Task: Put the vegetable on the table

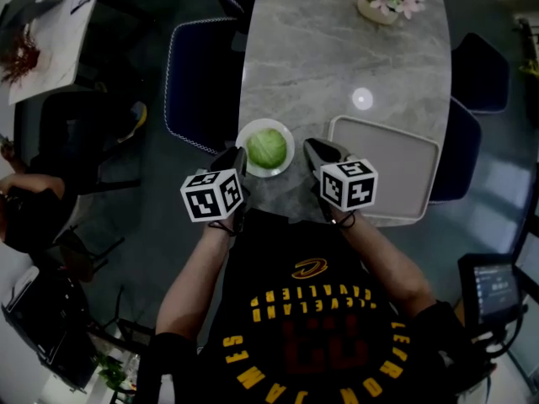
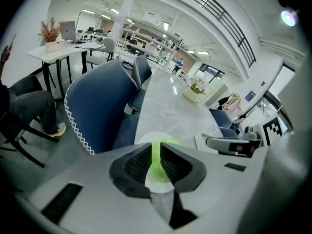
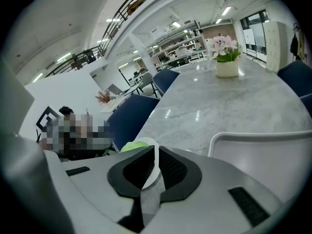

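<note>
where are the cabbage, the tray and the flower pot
cabbage [image 1: 268, 147], head view, middle of its top
tray [image 1: 389, 165], head view, bare floor of the tray
flower pot [image 1: 376, 12], head view, the pot's wall below the blooms

A grey marbled table [image 1: 337, 49] carries a white plate [image 1: 243, 138] at its near left edge, a pale tray [image 1: 383, 162] near right, and a flower pot [image 1: 376, 8] at the far end.
</note>
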A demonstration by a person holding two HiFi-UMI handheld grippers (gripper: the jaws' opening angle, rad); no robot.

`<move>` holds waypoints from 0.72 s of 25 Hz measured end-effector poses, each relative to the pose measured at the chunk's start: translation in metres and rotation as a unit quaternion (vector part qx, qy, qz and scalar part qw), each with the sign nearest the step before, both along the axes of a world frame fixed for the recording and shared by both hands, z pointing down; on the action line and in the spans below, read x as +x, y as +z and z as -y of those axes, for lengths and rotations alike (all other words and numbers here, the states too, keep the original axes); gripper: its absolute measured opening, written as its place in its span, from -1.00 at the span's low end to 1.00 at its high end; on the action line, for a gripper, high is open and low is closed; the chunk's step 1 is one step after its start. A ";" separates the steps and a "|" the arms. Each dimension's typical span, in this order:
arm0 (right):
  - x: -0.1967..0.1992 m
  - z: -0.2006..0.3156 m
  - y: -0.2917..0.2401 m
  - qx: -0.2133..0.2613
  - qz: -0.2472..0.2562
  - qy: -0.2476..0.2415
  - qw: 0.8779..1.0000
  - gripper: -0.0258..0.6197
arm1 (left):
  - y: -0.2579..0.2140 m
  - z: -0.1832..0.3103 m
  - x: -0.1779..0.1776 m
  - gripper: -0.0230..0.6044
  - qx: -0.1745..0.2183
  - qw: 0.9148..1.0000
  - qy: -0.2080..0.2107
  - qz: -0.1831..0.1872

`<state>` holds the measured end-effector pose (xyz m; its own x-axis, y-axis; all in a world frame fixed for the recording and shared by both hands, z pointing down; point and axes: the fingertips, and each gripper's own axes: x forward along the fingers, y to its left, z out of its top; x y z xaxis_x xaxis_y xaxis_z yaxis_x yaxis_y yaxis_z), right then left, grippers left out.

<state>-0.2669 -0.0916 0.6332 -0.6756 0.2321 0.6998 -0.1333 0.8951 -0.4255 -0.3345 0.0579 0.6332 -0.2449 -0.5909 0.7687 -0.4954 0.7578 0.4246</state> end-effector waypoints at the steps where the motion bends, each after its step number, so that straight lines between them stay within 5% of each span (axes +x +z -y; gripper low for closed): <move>1: 0.002 -0.001 -0.006 -0.001 0.010 -0.003 1.000 -0.82 | -0.009 0.009 0.002 -0.75 0.011 1.000 0.008 0.010; 8: 0.019 0.004 -0.067 -0.012 0.081 -0.003 0.997 -0.91 | -0.078 0.071 0.047 -0.75 0.101 0.991 0.078 0.046; 15: 0.040 0.039 -0.126 0.015 0.160 -0.020 0.987 -0.91 | -0.139 0.128 0.084 -0.75 0.139 0.976 0.116 0.117; 18: 0.058 0.049 -0.145 0.006 0.185 -0.024 0.982 -0.91 | -0.151 0.147 0.109 -0.93 0.143 0.973 0.126 0.134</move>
<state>-0.2094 -0.1409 0.4880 -0.8723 0.2638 0.4116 0.0711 0.9014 -0.4270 -0.2253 -0.0888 0.4825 -0.2350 -0.8378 0.4928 -0.7718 0.4690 0.4293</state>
